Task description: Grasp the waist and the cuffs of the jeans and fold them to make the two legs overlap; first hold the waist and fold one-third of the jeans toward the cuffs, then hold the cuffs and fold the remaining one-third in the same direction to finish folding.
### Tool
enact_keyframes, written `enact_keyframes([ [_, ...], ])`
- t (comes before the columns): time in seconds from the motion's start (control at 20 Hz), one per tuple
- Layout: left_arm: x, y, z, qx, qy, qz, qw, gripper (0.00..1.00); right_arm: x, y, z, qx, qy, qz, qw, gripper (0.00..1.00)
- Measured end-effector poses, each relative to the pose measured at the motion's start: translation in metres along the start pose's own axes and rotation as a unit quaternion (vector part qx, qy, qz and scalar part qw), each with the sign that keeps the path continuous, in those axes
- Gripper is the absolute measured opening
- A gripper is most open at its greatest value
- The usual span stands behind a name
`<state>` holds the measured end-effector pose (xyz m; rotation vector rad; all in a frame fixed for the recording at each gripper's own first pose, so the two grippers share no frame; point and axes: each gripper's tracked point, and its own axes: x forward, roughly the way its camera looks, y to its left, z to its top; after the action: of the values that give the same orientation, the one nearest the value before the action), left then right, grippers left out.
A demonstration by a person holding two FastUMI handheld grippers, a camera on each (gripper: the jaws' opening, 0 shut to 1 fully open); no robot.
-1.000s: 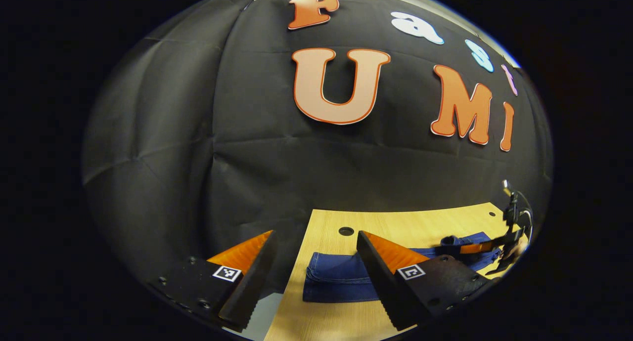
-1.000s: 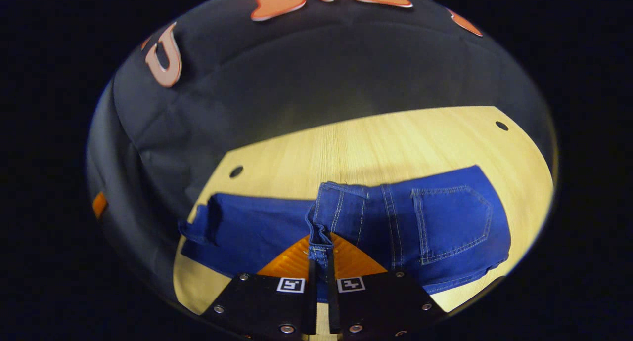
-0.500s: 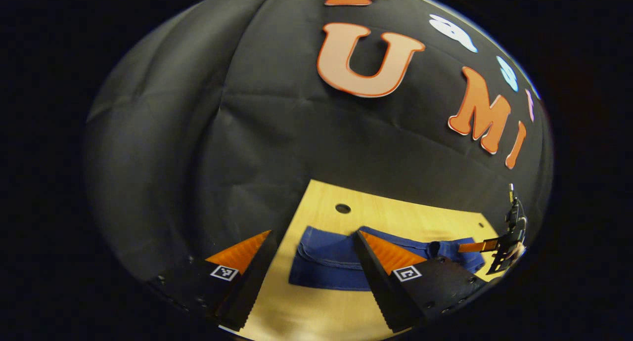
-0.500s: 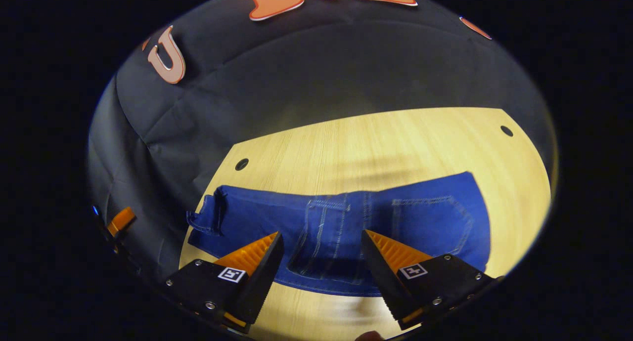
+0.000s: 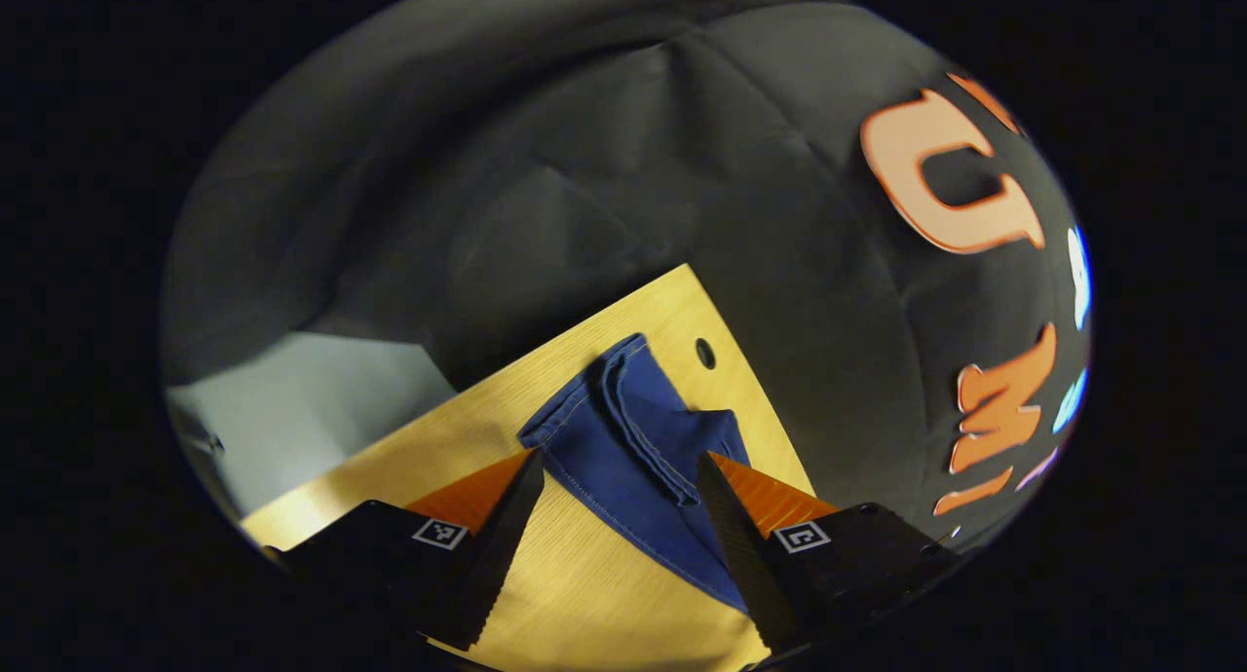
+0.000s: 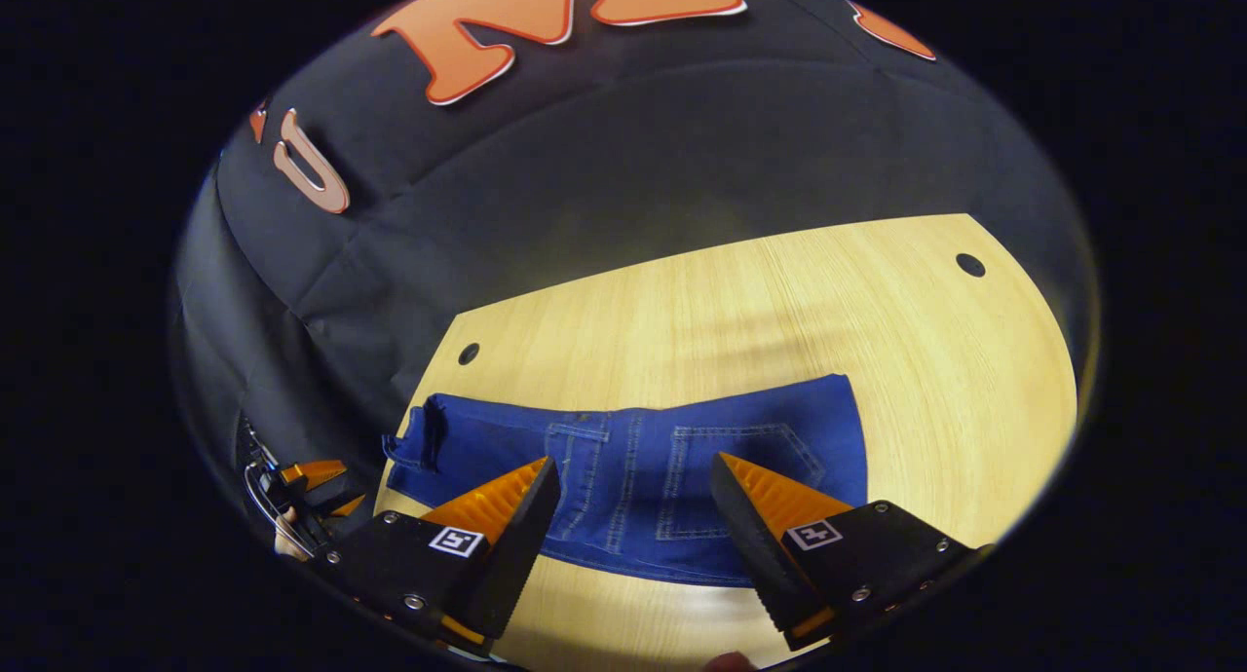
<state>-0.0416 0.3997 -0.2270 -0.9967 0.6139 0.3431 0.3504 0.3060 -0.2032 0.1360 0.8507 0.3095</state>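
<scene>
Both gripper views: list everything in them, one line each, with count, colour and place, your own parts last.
jeans: one pair, blue, folded and lying flat on the table, back pocket facing up; cuff end seen in the left gripper view.
table: one, light wood, under the jeans.
holes: two, dark, near the table's far corners.
cloth wall: one, black, behind the table.
left gripper: one, black with orange fingers, open, over the cuff end of the jeans.
right gripper: one, black with orange fingers, open, over the pocket end, holding nothing.
</scene>
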Motion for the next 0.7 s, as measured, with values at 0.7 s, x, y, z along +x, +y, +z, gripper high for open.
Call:
enact_keyframes([
  [0.7, 0.041, 0.005, 0.007, -0.063, -0.016, -0.015, 0.998, 0.96, -0.027, -0.046, -0.002, 0.05, -0.004, -0.034, 0.998, 0.97],
])
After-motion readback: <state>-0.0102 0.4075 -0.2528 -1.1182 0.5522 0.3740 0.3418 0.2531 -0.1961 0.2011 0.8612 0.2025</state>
